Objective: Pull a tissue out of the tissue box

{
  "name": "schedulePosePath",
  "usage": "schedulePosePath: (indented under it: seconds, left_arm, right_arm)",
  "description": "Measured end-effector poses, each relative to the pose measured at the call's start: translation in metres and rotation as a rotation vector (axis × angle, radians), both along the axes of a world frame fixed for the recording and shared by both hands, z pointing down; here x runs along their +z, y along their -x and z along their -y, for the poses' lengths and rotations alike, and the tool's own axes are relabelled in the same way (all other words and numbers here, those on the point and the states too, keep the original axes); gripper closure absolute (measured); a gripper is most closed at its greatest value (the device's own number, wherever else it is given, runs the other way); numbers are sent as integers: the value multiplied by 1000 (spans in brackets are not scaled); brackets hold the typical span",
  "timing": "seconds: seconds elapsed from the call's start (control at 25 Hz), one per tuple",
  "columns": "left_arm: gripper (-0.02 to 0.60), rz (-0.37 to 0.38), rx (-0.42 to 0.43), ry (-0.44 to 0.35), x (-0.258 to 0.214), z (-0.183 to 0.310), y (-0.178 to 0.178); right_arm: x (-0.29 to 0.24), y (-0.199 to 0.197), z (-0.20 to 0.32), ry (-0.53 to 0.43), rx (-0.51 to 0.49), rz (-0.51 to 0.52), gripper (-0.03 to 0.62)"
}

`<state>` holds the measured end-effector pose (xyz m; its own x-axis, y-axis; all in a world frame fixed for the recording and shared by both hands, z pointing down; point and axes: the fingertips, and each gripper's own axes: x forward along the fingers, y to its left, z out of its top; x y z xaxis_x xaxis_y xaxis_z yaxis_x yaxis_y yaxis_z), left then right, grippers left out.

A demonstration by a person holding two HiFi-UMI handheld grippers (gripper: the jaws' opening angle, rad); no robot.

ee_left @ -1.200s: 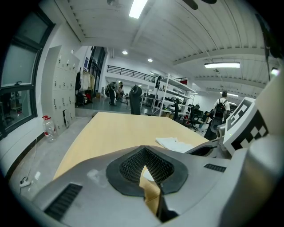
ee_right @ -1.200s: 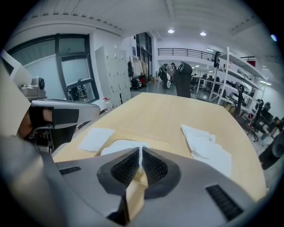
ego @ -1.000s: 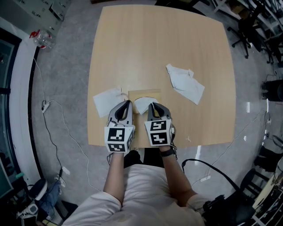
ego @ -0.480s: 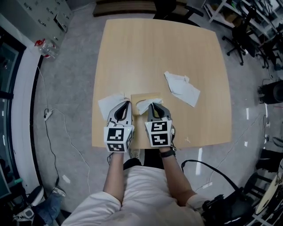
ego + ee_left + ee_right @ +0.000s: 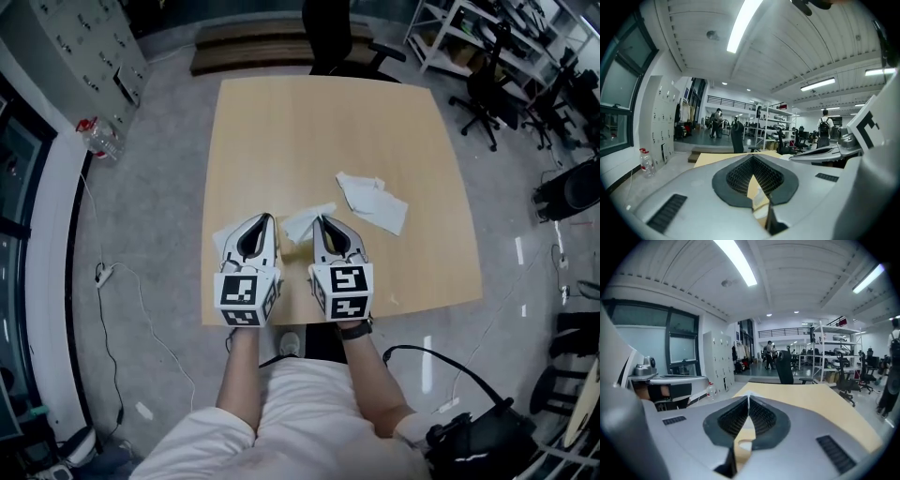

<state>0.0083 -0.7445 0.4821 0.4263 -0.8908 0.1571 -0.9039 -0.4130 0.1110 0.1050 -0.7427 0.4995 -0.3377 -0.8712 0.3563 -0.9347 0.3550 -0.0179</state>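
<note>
At the far left a flat white tissue (image 5: 222, 235) lies on the pale wood-grain desk (image 5: 319, 131), half hidden under your left gripper (image 5: 265, 218). Its fingers are clenched tip to tip, with nothing visible between them. Just right of it, the tan, low tissue box (image 5: 294, 251) shows in the gap between your two grippers. Above the box hangs the held tissue (image 5: 305, 223), thin, soft and creased into a loose peak. One edge is nipped in your right gripper (image 5: 319, 221), whose dark ribbed fingers grasp it as a fine white line. You appear to be in the pull itself, though whether the tail has cleared the slot can't be told. The next move likely calls for a straight upward draw, gentle enough not to tear so flimsy a sheet or drag the light box along. Further right a crumpled tissue (image 5: 373, 202) rests well apart
</note>
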Motion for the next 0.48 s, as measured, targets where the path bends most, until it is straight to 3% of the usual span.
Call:
schedulePosePath:
  seconds: [0.48]
  left_arm:
    - [580,-20,18,-209,-93,-31,6]
  right_arm:
    - [-97,5,-26,-238,34,55,585]
